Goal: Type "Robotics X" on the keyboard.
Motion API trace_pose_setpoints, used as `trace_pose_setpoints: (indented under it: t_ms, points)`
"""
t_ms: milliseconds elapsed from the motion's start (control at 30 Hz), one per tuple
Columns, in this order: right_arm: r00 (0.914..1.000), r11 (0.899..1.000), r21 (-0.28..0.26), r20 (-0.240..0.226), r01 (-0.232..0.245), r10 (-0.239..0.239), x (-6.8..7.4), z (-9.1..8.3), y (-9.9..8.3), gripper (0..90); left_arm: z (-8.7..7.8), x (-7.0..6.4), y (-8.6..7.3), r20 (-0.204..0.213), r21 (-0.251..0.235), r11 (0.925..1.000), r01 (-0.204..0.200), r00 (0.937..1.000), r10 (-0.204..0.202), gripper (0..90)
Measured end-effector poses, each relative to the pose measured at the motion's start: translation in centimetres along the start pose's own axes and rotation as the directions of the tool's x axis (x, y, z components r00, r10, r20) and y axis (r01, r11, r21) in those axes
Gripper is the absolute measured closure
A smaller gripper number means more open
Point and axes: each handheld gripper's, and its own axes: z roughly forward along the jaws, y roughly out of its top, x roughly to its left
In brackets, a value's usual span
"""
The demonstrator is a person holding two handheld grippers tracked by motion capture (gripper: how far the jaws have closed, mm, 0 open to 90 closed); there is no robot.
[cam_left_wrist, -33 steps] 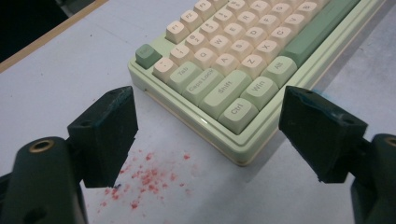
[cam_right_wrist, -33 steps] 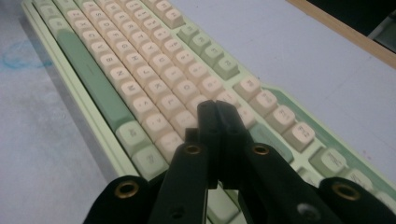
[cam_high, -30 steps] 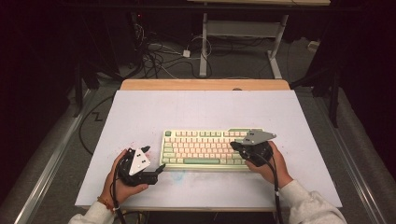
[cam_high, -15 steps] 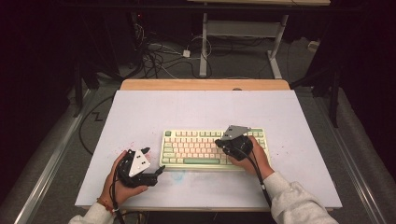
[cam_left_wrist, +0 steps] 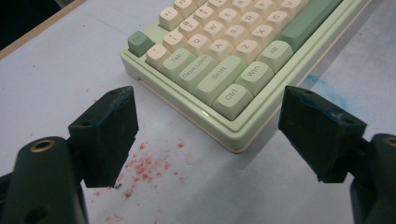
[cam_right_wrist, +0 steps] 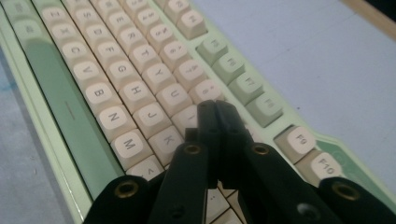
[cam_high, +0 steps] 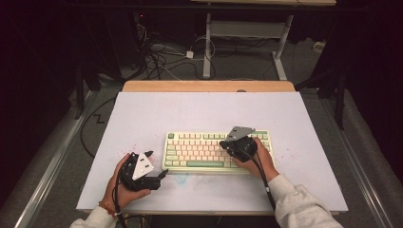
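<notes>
A pale green keyboard (cam_high: 216, 152) carries rows of cream keys, with darker sage-green modifier keys and space bar. It sits on a white worktop (cam_high: 199, 111) edged in light wood, flecked with red specks and a faint blue smudge. Both the left gripper (cam_left_wrist: 210, 140) and right gripper (cam_right_wrist: 217, 121) are black, each topped with a grey plate.

Left gripper (cam_left_wrist: 205, 135) jaws apart, right gripper (cam_right_wrist: 217, 112) jaws together.
</notes>
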Motion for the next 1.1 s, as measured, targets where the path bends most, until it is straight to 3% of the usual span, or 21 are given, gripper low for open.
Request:
trace_pose_setpoints:
  t_ms: [300, 433, 467, 533, 600, 867, 967, 1100]
  points:
    - [0.9996, 0.992, -0.120, 0.005, -0.025, 0.026, 0.0, -2.8, 0.0, 88.0, 0.0, 0.1, 0.0, 0.010, 0.008, 1.0000, 0.001, 0.9999, -0.001, 19.8]
    - [0.9995, 0.986, -0.165, 0.003, -0.032, 0.033, 0.0, -4.3, -0.3, 80.3, 0.0, 0.2, -0.1, 0.024, 0.007, 0.9999, 0.010, 0.9997, -0.010, 20.3]
    - [0.9994, 0.980, -0.195, 0.014, -0.027, 0.031, 0.0, -5.1, -0.5, 72.4, 0.0, 0.3, -0.1, 0.025, 0.007, 0.9999, 0.013, 0.9996, -0.013, 20.8]
    - [0.9993, 0.978, -0.205, 0.013, -0.031, 0.034, 0.0, -5.5, -0.6, 68.7, 0.0, 0.3, -0.1, 0.030, 0.005, 0.9999, 0.015, 0.9994, -0.015, 20.8]
    - [0.9995, 0.973, -0.228, 0.008, -0.026, 0.029, 0.1, -6.3, -0.9, 58.6, -0.1, 0.4, -0.1, 0.022, 0.001, 1.0000, 0.005, 0.9997, -0.005, 21.5]
    - [0.9960, 0.957, -0.288, 0.068, -0.036, 0.058, 0.3, -8.3, -2.9, 34.2, -0.2, 0.4, 0.0, 0.031, 0.004, 0.9998, 0.020, 0.9993, -0.020, 21.5]
    - [0.9913, 0.960, -0.279, 0.118, -0.023, 0.058, 0.4, -8.9, -3.8, 30.0, -0.3, 0.5, 0.1, 0.022, 0.003, 1.0000, 0.004, 0.9998, -0.004, 21.5]
    - [0.9879, 0.956, -0.293, 0.137, -0.029, 0.072, 0.3, -9.8, -5.0, 26.4, -0.4, 0.5, 0.1, 0.026, 0.002, 1.0000, 0.009, 0.9996, -0.009, 21.6]
